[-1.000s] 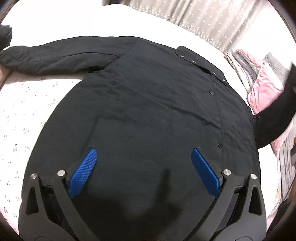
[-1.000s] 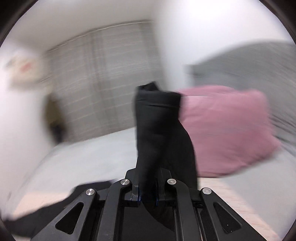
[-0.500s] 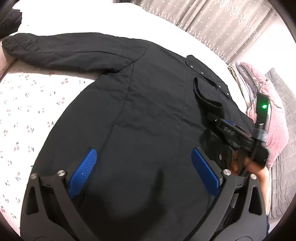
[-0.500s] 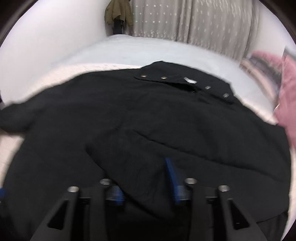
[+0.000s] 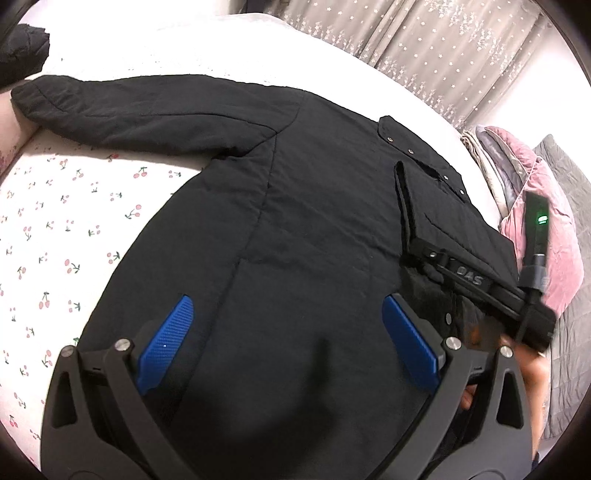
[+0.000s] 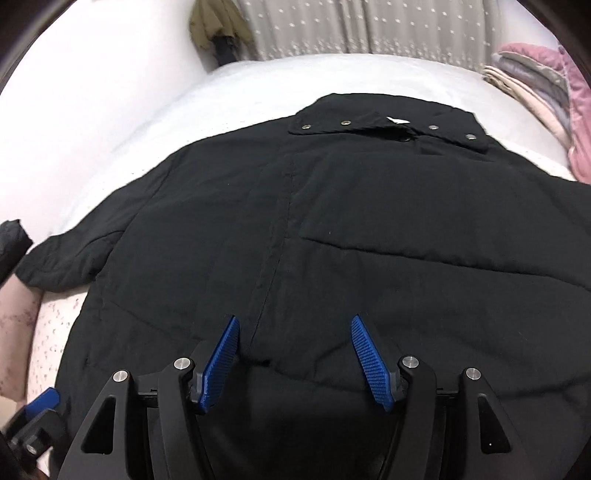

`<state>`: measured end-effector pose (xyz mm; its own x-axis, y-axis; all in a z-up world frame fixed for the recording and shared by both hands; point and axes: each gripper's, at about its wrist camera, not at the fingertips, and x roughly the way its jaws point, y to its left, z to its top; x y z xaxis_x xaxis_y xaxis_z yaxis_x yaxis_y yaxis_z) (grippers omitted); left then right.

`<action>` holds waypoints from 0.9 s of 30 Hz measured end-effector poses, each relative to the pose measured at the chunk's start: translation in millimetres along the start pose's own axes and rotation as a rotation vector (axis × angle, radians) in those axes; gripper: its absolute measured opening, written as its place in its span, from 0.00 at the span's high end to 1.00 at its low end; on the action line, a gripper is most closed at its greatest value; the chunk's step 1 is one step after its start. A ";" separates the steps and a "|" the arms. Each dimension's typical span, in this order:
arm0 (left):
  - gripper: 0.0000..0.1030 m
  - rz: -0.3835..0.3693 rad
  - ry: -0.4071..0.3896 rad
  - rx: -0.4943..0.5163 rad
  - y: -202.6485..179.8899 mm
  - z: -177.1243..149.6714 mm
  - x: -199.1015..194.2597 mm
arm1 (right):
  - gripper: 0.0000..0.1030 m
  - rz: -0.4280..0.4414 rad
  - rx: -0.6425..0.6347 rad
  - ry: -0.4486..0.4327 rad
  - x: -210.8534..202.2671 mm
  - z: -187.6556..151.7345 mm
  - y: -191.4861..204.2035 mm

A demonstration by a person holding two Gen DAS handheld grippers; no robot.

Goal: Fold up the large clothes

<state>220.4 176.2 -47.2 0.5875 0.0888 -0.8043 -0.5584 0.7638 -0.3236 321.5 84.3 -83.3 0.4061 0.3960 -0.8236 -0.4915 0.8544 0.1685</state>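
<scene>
A large black quilted jacket [image 5: 295, 229] lies flat on the bed, collar with metal snaps [image 6: 388, 127] at the far end. Its left sleeve [image 5: 122, 110] stretches out to the far left. Its right sleeve [image 6: 424, 280] lies folded across the body. My left gripper [image 5: 288, 332] is open and empty above the jacket's lower part. My right gripper [image 6: 293, 343] is open and empty just above the folded sleeve; its body also shows in the left wrist view [image 5: 480, 288] at the right.
The bed has a white sheet with cherry print [image 5: 55, 229]. Pink and grey bedding [image 5: 546, 229] is piled at the right. Patterned curtains [image 6: 369, 26] hang behind. Another dark garment [image 5: 22, 51] lies at the far left corner.
My right gripper carried the right sleeve over the jacket's body, laid it down and opened. The left gripper stayed open and shifted slightly over the jacket.
</scene>
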 end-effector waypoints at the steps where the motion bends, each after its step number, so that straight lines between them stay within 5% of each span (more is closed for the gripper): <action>1: 0.01 0.002 -0.004 0.004 -0.2 0.1 -0.9 | 0.38 -0.008 -0.004 -0.009 -4.6 -1.9 1.2; 6: 0.01 0.008 -0.024 0.014 0.8 1.5 -5.9 | 0.37 -0.153 -0.079 -0.111 -62.2 -26.8 27.1; 18: 0.01 -0.003 -0.020 -0.018 14.5 4.5 -11.2 | 0.20 -0.314 -0.063 -0.253 -190.8 -105.1 43.5; 27: 0.01 0.086 -0.044 -0.112 61.8 19.0 -15.2 | 0.18 -0.350 -0.037 -0.293 -191.2 -135.4 25.4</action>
<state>188.1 234.2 -45.5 0.5583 0.1813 -0.8096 -0.6685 0.6762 -0.3096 127.1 -15.3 5.1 0.7512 0.1684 -0.6383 -0.3108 0.9433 -0.1169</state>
